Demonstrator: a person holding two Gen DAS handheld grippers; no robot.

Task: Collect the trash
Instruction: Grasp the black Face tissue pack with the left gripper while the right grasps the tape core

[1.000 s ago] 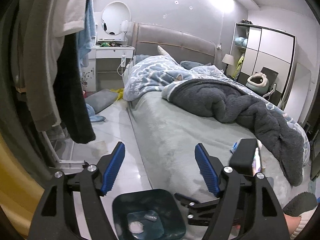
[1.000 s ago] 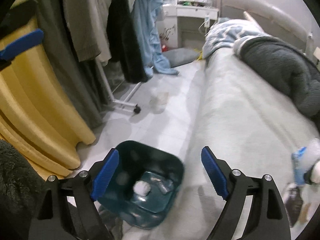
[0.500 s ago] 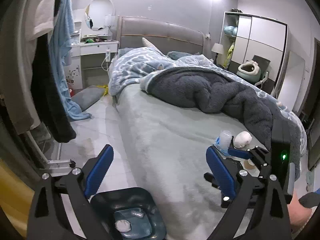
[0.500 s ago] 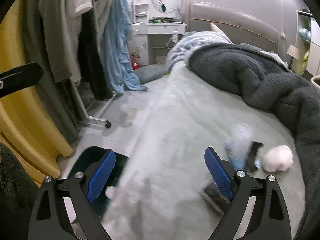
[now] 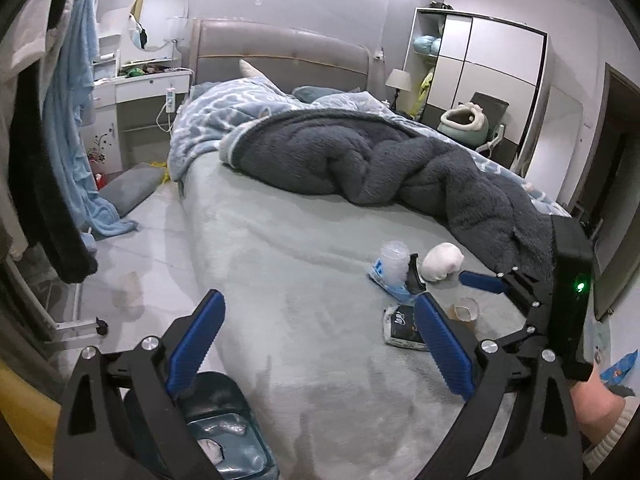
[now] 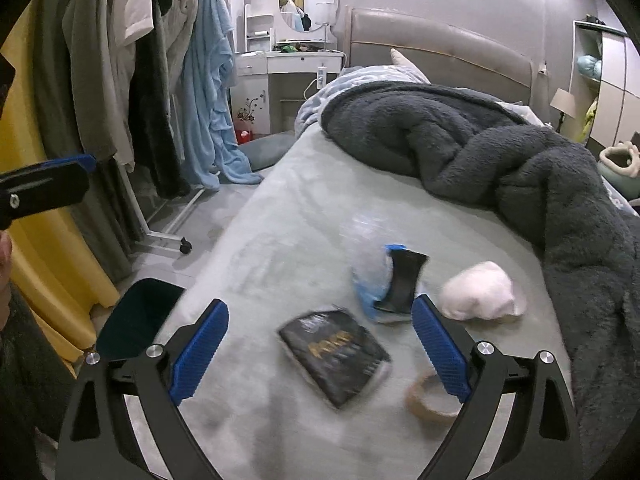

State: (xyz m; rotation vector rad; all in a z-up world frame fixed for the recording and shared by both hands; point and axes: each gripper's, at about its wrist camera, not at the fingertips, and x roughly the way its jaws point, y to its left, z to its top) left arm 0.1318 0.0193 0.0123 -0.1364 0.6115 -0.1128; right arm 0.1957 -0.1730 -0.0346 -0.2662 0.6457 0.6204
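Note:
Trash lies on the grey bed sheet (image 6: 280,248): a black packet (image 6: 334,354), a clear plastic bottle with a blue label (image 6: 370,272), a white crumpled wad (image 6: 480,290) and a brown paper cup (image 6: 426,398). My right gripper (image 6: 320,348) is open and empty, low over the black packet. My left gripper (image 5: 320,344) is open and empty near the bed's edge. A dark teal bin (image 5: 224,432) with some trash in it stands on the floor below it. The left wrist view also shows the packet (image 5: 402,326), bottle (image 5: 390,270), wad (image 5: 442,260), cup (image 5: 466,312) and right gripper (image 5: 452,292).
A dark grey fleece blanket (image 6: 500,160) is bunched across the bed behind the trash. A clothes rack (image 6: 132,80) with hanging clothes stands left of the bed on wheels. A yellow curtain (image 6: 48,240) hangs at the far left. The bin also shows in the right wrist view (image 6: 136,320).
Both grippers have swung right, from over the bin toward the trash on the bed. The right gripper has come close above the black packet. Both stay open.

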